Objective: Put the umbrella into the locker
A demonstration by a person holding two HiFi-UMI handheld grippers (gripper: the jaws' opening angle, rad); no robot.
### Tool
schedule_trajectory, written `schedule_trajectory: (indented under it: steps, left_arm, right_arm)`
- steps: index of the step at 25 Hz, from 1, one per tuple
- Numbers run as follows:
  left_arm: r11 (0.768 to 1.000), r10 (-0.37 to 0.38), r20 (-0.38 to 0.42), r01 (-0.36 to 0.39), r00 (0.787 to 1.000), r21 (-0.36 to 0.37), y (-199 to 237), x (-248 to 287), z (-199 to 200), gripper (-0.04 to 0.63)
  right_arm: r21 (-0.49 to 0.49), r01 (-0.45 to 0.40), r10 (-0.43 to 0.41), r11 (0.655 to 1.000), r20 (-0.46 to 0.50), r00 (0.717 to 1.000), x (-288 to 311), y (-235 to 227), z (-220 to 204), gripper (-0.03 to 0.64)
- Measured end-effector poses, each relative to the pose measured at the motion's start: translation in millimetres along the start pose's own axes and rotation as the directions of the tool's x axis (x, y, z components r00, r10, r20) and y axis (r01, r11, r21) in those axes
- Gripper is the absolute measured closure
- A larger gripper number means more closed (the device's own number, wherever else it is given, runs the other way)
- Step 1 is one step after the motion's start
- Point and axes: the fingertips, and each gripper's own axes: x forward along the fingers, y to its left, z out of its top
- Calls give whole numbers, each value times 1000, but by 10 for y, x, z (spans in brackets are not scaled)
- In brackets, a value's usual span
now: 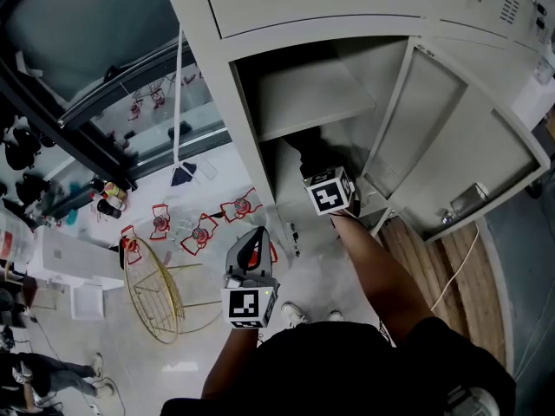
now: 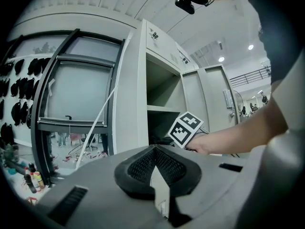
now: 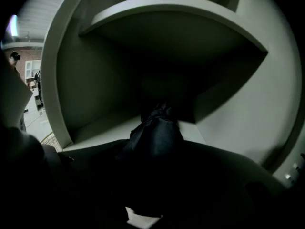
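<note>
The right gripper reaches into the grey metal locker, toward 1 o'clock from the middle of the head view, and only its marker cube and the forearm behind it stay outside. In the right gripper view its jaws stand wide apart as two dark bulks. The umbrella lies in the gap between them, and the pads do not appear to press on it, though the shadow there is deep. The umbrella is folded, a bundle of black, creased, faintly glossy cloth narrowing to a point at 12 o'clock. It rests on the pale, smooth floor of the lower compartment, under the flat metal shelf.

The left gripper hangs outside the locker, toward 6 o'clock from the middle of the head view. Its jaws are closed together on nothing, and the black ribbed pads meet along a straight seam set in a smooth grey shell.

The locker door is swung open toward 3 o'clock, a plain painted sheet with a folded rim and a small latch. A gold wire frame stands on the glossy floor at 8 o'clock.
</note>
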Motion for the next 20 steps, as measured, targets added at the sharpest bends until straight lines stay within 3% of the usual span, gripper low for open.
schedule_trajectory:
  steps: [7, 20]
  left_arm:
    - [1000, 8, -14, -8, 1000, -2, -16, -25, -72, 598]
    - [1000, -1, -12, 1, 1000, -7, -111, -18, -75, 598]
  right_arm:
    - [42, -58, 49, 997, 191, 980, -366, 110, 104, 308]
    - [-1, -102, 96, 995, 342, 935, -1347, 330, 183, 305]
